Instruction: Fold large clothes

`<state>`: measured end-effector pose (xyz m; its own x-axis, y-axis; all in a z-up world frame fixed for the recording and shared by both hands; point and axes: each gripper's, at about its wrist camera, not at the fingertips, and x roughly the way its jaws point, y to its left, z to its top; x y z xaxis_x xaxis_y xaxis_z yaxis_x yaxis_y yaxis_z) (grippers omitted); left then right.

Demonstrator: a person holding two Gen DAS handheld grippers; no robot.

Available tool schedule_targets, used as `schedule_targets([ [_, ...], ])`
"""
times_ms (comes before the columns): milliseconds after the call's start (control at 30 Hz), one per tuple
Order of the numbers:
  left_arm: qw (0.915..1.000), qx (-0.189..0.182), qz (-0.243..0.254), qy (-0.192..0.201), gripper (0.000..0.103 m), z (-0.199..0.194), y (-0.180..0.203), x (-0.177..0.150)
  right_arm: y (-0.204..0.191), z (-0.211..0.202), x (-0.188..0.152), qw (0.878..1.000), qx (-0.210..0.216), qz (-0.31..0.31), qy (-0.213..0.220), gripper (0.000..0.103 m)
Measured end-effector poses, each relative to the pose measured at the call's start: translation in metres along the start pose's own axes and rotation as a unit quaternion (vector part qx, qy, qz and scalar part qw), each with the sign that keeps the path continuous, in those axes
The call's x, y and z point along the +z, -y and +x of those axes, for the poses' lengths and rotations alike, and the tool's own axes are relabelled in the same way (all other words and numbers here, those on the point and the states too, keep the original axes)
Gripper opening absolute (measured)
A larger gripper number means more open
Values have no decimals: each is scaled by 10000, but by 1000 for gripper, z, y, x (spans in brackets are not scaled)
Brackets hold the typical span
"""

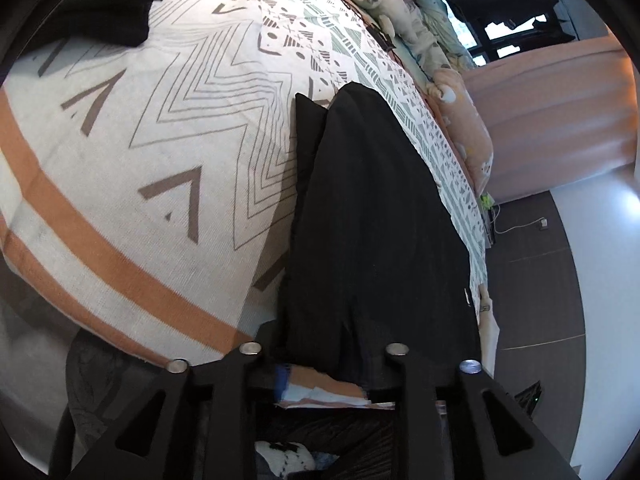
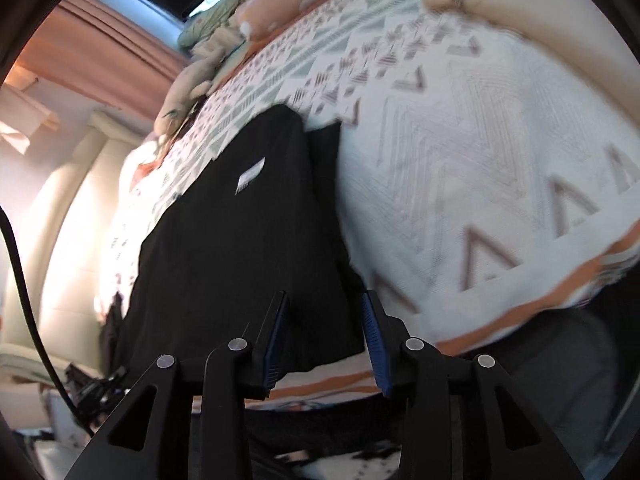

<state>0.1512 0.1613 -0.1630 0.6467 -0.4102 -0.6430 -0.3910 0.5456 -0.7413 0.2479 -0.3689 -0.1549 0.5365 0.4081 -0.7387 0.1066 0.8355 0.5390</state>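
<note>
The folded black garment (image 2: 240, 240) runs lengthwise from the lower centre to the upper middle of both views — its near end between the spread, empty right gripper (image 2: 330, 344), while the left gripper (image 1: 324, 380) is hidden beneath cloth, state unclear.

**What I could not make out**

From the left wrist, the black garment (image 1: 372, 216) draped over my left gripper (image 1: 324, 376), hiding its fingertips, so I couldn't judge the jaws. The right wrist view was smeared with motion blur; the patterned bedspread (image 2: 480, 140) beyond my right gripper (image 2: 326, 340) lost its detail, and the garment's white label (image 2: 251, 174) was unreadable.
</note>
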Motion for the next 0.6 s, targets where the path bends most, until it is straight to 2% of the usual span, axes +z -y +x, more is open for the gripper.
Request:
schedule_targets([
  [33, 10000, -67, -34, 13, 45, -1, -2, -2, -3, -9, 0, 9999, -70, -23, 147, 40],
  [100, 9998, -180, -70, 79, 45, -2, -6, -7, -9, -24, -2, 9992, -161, -123, 350, 41],
  [200, 9993, -340, -115, 121, 46, -3, -12, -12, -38, -26, -8, 9974, -216, -587, 349, 41],
  [367, 9991, -346, -210, 150, 46, 3, -23, -17, -101, 4, -25, 9902, -21, -1398, -56, 41],
  [600, 9985, -390, -247, 308, 46, -1, -31, -21, -170, 60, -57, 9746, 29, -2147, -630, 41],
])
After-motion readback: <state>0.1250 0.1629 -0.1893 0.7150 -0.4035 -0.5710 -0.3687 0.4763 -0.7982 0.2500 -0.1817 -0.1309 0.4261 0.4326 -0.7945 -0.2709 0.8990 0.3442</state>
